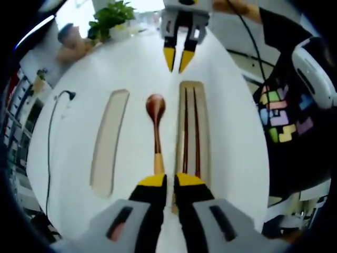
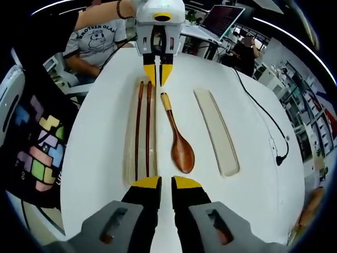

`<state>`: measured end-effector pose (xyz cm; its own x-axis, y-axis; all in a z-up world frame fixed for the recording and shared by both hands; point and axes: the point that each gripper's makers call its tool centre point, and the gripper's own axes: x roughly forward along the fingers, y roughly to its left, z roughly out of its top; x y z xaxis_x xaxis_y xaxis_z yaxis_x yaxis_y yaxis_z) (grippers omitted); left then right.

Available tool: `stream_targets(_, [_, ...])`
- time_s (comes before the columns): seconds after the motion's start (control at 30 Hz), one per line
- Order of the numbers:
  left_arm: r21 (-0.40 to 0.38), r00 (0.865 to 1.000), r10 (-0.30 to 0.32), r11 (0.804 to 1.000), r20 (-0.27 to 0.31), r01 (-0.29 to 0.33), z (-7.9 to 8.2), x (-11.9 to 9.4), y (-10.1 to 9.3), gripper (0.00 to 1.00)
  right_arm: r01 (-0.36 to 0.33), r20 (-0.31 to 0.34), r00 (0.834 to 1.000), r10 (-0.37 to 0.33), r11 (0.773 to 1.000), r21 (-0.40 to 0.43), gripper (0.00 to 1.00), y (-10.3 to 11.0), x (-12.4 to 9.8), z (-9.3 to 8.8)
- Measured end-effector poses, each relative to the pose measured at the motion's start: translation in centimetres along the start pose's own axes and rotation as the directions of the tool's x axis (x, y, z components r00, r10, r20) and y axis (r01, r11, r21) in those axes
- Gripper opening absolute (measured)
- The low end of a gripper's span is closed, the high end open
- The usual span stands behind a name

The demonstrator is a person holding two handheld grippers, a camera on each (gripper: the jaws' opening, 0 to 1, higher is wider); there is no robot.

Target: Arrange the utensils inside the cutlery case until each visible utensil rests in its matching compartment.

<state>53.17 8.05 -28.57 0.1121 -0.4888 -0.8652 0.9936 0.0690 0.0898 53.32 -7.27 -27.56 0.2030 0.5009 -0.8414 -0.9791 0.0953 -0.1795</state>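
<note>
The wooden spoon (image 2: 178,138) lay loose on the bench (image 2: 105,147) between the chopstick tray (image 2: 129,158) and the empty tray (image 2: 217,132), handle towards the left tool (image 2: 158,79), the nearer one; both tools hung slightly parted, gripping nothing.

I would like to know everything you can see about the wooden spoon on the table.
The wooden spoon has a dark reddish-brown glossy oval bowl and a slim handle that turns lighter, yellowish, at its end. It lies flat on the white table, between the tray with the chopsticks and the empty tray, in neither of them. In the left gripper view, its handle end lies close to the left tongs; whether they touch it cannot be told.
</note>
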Motion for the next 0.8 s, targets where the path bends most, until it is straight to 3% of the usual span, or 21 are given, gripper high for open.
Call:
stream_targets(0.1, [0.019, 0.997, 0.074, 0.997, -0.002, -0.074, 0.3, 0.5, 1.5, 0.07, 0.012, 0.008, 1.000, -0.012, 1.000, 0.008, 0.07, -0.8, 0.4, -0.3])
stream_targets(0.27, [0.018, 0.998, 0.067, 0.998, 0.012, -0.067, 0.8, 1.5, 2.0, 0.08, 0.028, 0.007, 1.000, -0.028, 1.000, 0.012, 0.07, -1.8, 1.0, -0.7])
stream_targets(0.53, [0.015, 0.999, 0.031, 0.999, 0.019, -0.032, 2.0, 3.1, 1.6, 0.10, 0.010, 0.061, 0.998, -0.009, 1.000, -0.014, 0.14, -1.8, 2.2, -0.4])
stream_targets(0.8, [0.030, 1.000, 0.023, 0.999, -0.019, -0.023, 1.8, 4.3, 1.4, 0.11, 0.019, 0.090, 0.996, -0.014, 0.998, -0.055, 0.19, -1.9, 3.2, -0.4])
